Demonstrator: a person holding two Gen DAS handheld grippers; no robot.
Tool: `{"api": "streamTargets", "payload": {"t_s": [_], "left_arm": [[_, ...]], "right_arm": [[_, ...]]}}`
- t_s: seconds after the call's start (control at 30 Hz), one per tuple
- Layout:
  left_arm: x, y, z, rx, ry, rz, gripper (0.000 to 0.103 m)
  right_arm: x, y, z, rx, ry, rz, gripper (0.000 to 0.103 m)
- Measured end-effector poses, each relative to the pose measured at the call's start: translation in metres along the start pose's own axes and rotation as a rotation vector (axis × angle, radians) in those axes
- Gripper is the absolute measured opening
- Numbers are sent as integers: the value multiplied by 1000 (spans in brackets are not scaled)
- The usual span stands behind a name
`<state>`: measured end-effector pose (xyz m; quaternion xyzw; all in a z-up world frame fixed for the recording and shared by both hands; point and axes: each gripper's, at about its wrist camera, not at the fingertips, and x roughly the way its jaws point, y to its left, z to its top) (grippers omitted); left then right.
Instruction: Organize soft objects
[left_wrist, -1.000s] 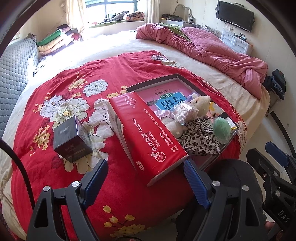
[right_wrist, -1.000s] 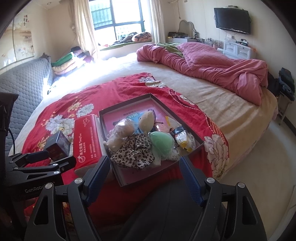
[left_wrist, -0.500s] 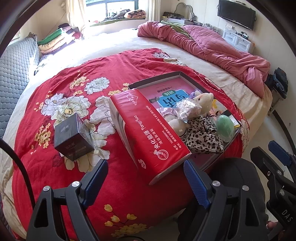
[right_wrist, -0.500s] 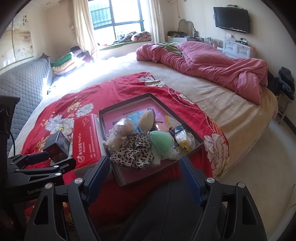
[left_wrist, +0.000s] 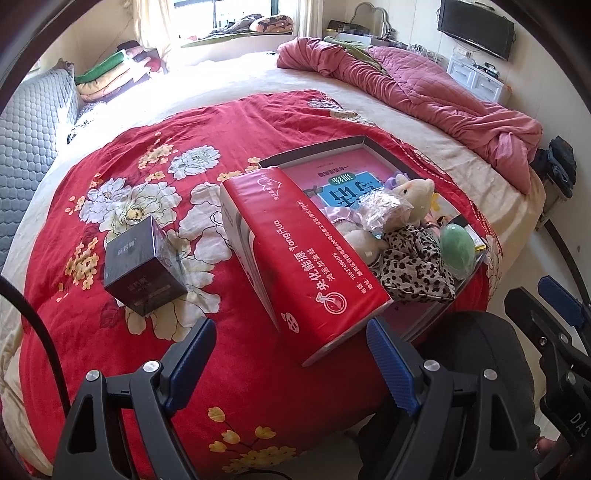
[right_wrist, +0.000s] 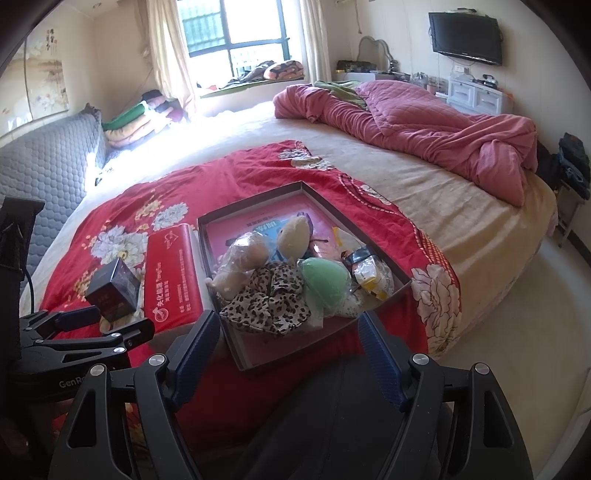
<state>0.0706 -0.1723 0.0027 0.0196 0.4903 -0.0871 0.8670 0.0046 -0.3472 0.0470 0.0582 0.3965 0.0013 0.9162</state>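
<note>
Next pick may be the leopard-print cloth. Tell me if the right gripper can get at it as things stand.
Probably yes. The right gripper is open and empty, and the leopard-print cloth lies uncovered at the tray's near end, just ahead of it.

A shallow grey box tray (right_wrist: 371, 240) with a pink printed sheet on its floor lies flat on the red floral bedspread (right_wrist: 229, 177). Its soft things crowd the near half: a leopard-print fabric piece (right_wrist: 269, 299) at 6 o'clock, crumpled and spilling toward the front wall; a mint-green egg-shaped sponge (right_wrist: 325, 280) just beside it at 4 o'clock; a cream plush toy (right_wrist: 293, 234) near the middle, lying on its side; a plastic-wrapped beige bundle (right_wrist: 243, 258) at 9 o'clock (contents unclear); and a white and yellow crinkled packet (right_wrist: 371, 275) at 3 o'clock against the right wall.
</note>
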Motion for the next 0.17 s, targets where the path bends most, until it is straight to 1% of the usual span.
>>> {"api": "streamTargets", "payload": {"t_s": [0.07,0.1,0.13,0.17], "left_arm": [[0,11,-1,-40,-8,-38,83],[-1,21,-2,-61,-14,-46,83],[-3,32,-3,-81,-24,-42,83],[-6,53,-5,-118,-34,-33,83]], "right_arm": [[2,10,3,-45,-16,0,79],[3,18,6,-80,-31,6,79],[4,31,10,-123,-52,22,79],[7,45,16,-161,-65,43,79]]}}
